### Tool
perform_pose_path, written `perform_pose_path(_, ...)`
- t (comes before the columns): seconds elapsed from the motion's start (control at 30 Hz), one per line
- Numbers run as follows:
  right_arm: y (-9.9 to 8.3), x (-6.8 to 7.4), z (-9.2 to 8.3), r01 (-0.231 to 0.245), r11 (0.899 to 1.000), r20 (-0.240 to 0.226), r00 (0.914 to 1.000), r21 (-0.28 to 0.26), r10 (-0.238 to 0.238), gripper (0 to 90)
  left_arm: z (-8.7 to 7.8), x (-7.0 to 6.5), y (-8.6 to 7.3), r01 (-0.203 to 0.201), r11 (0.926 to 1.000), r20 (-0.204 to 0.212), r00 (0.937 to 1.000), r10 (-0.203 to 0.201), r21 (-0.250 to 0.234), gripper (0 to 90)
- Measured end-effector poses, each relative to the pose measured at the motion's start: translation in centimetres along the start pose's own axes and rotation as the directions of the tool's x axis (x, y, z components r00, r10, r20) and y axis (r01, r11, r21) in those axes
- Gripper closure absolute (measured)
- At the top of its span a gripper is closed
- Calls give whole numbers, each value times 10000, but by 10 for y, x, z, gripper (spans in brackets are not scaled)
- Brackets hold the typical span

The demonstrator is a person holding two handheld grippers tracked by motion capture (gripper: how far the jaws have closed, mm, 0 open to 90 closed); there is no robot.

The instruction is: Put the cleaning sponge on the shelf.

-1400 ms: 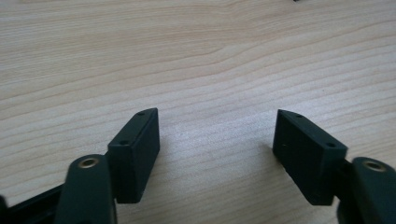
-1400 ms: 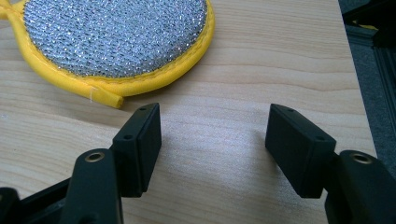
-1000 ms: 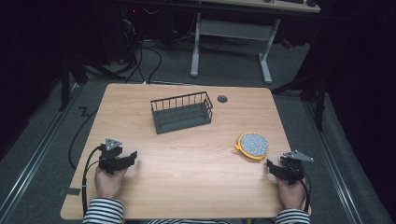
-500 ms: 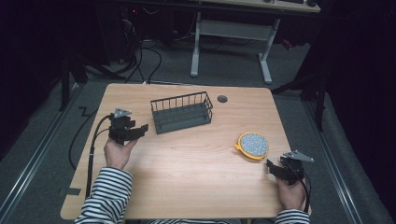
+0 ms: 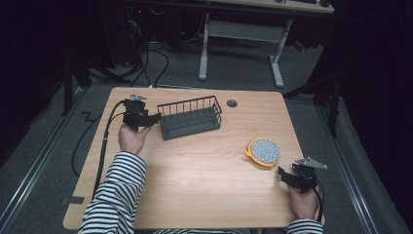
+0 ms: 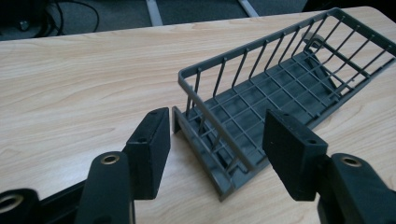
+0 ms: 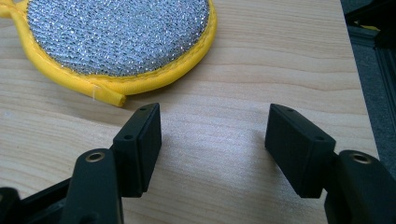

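left gripper (image 5: 155, 117) upper left of the high view, our jaws spread at the wire basket (image 5: 190, 117) end | right gripper (image 5: 283, 176) lower right, jaws apart, empty | yellow-rimmed scrubber (image 5: 263, 151) right of centre

From my seat the high view was dim at its edges: the floor around the table (image 5: 195, 195) fell into near black, while the wood top was evenly lit from above. Shadows were soft and short. In both gripper views the jaws close to the lens looked soft, while the wood grain and the basket (image 6: 280, 102) stayed fairly sharp. I saw no glare.
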State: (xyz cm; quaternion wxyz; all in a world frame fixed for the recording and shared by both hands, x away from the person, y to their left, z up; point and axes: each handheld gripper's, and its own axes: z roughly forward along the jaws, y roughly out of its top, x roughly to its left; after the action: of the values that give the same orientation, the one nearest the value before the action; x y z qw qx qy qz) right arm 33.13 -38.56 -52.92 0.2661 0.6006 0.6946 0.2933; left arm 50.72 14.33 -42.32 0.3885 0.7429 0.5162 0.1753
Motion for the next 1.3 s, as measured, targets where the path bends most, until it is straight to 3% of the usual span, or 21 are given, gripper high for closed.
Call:
perform_pose_path(0.13, 0, 0, 0, -25, 10000, 0, 10000, 7, 25, 363, 10, 0, 3, 250, 9996, 14, 9997, -250, 112, 429)
perform_pose_path(0.23, 0, 0, 0, -26, 10000, 1, 10000, 9, 26, 363, 21, -1, 4, 243, 9994, -161, 9996, -239, 254, 442)
perform_pose_path(0.53, 0, 0, 0, -27, 10000, -19, 10000, -8, 27, 361, 31, -6, 6, 4, 9995, -347, 9994, 8, 327, 504)
perform_pose_path(0.73, 0, 0, 0, -23, 10000, -27, 10000, -13, 23, 361, 40, -5, 3, 70, 9984, -529, 9986, -40, 559, 547)
perform_pose_path(1.07, 0, 0, 0, -22, 10000, -35, 10000, -13, 21, 360, 41, -4, 2, 62, 9973, -691, 9976, -11, 735, 638)
perform_pose_path(1.3, 0, 0, 0, -13, 10000, -35, 10000, -15, 13, 360, 40, -5, -1, 168, 9983, -633, 9979, -132, 555, 647)
